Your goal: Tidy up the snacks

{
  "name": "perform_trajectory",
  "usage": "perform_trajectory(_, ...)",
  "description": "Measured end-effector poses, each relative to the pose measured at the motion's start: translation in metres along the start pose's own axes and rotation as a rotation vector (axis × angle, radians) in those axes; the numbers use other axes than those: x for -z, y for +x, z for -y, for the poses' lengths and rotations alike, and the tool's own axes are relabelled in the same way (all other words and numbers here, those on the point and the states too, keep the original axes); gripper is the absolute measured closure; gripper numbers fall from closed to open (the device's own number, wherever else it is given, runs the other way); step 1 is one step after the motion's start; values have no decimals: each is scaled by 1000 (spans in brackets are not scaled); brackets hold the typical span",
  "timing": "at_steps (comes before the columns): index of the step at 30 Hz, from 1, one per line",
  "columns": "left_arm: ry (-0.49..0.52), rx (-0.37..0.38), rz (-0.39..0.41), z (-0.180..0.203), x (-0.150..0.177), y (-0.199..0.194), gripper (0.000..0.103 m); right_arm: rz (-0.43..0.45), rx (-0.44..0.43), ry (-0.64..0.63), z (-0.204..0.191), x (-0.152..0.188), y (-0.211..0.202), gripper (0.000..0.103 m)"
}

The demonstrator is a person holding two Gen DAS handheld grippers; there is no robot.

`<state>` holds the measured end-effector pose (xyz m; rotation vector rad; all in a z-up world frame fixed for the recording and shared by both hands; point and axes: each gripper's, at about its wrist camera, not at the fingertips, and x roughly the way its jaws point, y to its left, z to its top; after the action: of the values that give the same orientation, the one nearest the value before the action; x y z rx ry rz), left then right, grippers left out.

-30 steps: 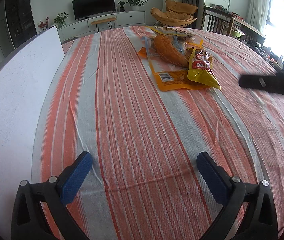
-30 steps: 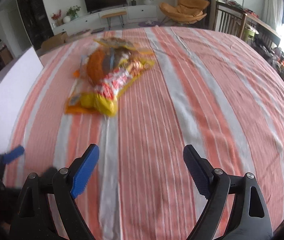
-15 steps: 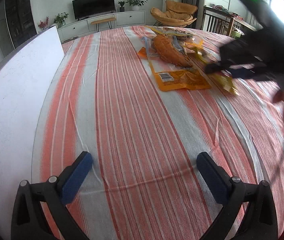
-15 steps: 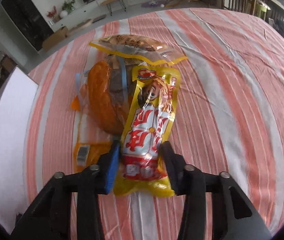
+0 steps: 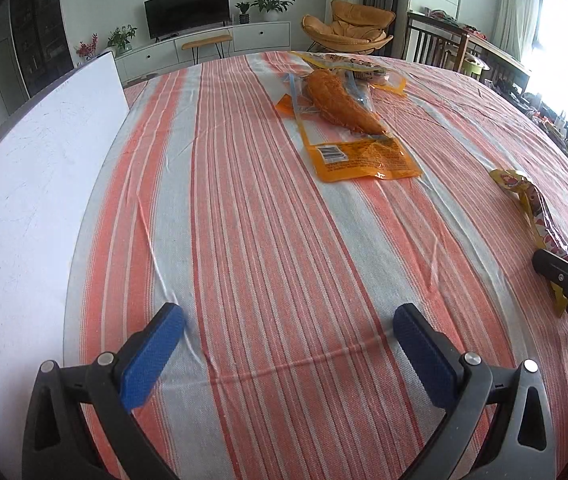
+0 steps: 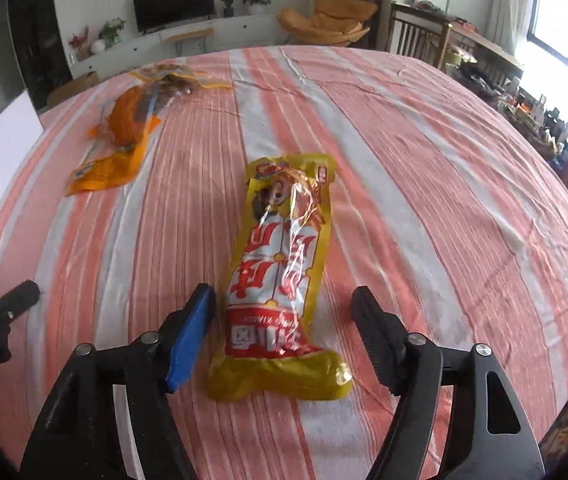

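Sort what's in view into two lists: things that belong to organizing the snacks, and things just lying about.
Belongs to the job:
- yellow snack packet, lying between the open right tongs
- orange snack packet
- clear snack bag

Just lying about:
- white board
- striped tablecloth
- television
- armchair

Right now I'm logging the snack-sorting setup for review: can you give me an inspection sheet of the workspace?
Surface: striped tablecloth, wrinkled, orange and grey.
Job's things: yellow snack pack lying flat, apart from the orange snack pack and the clear-wrapped snacks at the far end.
Clutter: white board along the left edge.
Grippers: right hand-held gripper has just opened; the yellow pack lies between its fingers, not pinched. Left hand-held gripper open, nothing between its fingers.
Cables: nothing seen.
Surroundings: TV, orange chair, potted plants, bright window.
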<state>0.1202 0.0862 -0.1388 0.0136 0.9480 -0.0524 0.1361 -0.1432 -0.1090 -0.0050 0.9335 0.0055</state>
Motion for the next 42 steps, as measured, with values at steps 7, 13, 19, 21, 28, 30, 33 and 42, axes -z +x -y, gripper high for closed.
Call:
perform_trajectory(7,1,-2,0,1,0,1,0,9,4,10,2,-3,8,18)
perform_trajectory(13,1,-2,0,1,0,0,0,10,3,10,3,-3,8,18)
perform_trajectory(19,1,-2,0,1,0,0,0,10,3,10,3,-3,8,18)
perform_trajectory(21,1,-2,0,0,0,0,0,10,4,10,2,-3,8,18)
perform_trajectory(28,-6,-7,-1,1,0,0,0,10,3,10,2,-3,8,18)
perform_trajectory(30,-32,-16,-60,1,-8,4,0,10,3,10,2,-3,8,18)
perform_trajectory(33,-117,50,-75,0,-37,2,4,10,3,10,2,-3,8,18)
perform_trajectory(42,-80,95,-90,36,-160,49,3,10,3,10,3,-3,8,18)
